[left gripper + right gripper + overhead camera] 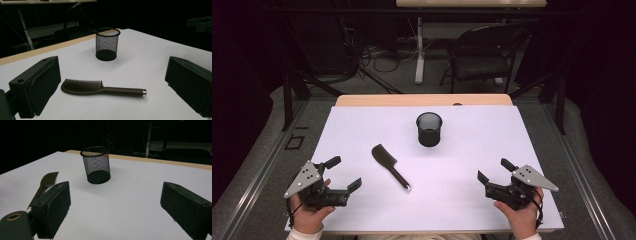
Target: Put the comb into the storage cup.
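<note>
While the comb (390, 173) lies outside, the mesh cup (429, 129) stands empty.

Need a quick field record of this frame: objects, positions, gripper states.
surface: white table top
comb: dark comb, flat on the table, left of centre, handle end toward the person
cup: black mesh cup, upright, beyond the comb, apart from it
cup contents: nothing seen inside
left gripper: jaws open, holding nothing, near the left front edge
right gripper: jaws open, holding nothing, near the right front edge
contact: neither gripper touches the comb or the cup
</note>
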The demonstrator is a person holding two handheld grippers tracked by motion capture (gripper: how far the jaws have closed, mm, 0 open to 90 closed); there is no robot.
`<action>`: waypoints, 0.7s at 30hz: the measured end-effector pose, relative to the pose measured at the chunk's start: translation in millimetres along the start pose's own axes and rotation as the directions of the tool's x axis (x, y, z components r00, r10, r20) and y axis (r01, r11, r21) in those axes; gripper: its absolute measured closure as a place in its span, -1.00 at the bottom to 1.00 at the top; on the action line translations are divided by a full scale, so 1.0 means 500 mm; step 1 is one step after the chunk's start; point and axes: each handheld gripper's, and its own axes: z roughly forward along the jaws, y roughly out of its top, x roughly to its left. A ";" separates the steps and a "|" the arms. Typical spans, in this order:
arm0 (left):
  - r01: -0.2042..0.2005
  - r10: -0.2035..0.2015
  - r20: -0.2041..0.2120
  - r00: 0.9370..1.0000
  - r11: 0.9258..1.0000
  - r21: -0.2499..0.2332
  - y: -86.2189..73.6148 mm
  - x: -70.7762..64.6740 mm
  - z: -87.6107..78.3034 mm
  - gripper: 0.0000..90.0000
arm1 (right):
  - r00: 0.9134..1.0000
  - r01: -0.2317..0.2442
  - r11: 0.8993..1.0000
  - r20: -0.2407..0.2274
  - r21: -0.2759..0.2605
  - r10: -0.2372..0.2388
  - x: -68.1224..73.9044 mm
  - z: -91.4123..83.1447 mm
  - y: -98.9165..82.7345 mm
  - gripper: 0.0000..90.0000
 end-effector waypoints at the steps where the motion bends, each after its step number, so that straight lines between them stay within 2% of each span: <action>1: 0.003 -0.003 0.004 1.000 1.000 0.000 0.001 0.001 0.000 -0.99 | 1.000 0.000 1.000 -0.002 -0.003 0.000 0.001 0.000 0.000 -0.79; 7: 0.012 -0.012 0.013 1.000 1.000 0.010 0.001 0.000 0.001 -0.99 | 1.000 0.011 1.000 0.001 0.010 -0.011 0.005 0.006 -0.007 -0.78; 12: 0.028 -0.028 -0.003 1.000 0.999 0.024 0.004 -0.006 0.008 -0.95 | 1.000 0.011 1.000 0.001 0.016 -0.011 0.007 0.013 -0.009 -0.75; 13: 0.030 -0.029 -0.013 0.999 0.999 0.040 0.005 -0.009 0.009 -0.94 | 1.000 0.018 1.000 0.001 0.014 -0.018 0.007 0.015 -0.010 -0.75; 18: 0.039 -0.039 -0.013 0.999 0.999 0.037 0.007 -0.019 0.007 -0.69 | 0.999 0.035 0.999 0.006 0.025 -0.035 0.009 0.021 -0.014 -0.72; 20: 0.040 -0.039 -0.020 0.999 0.998 0.040 0.009 -0.021 0.008 -0.66 | 1.000 0.029 0.999 0.007 0.031 -0.029 0.009 0.022 -0.015 -0.72; 21: 0.056 -0.055 -0.018 0.998 0.997 0.049 0.012 -0.024 0.012 -0.66 | 1.000 0.024 0.999 0.005 0.033 -0.024 0.007 0.021 -0.016 -0.71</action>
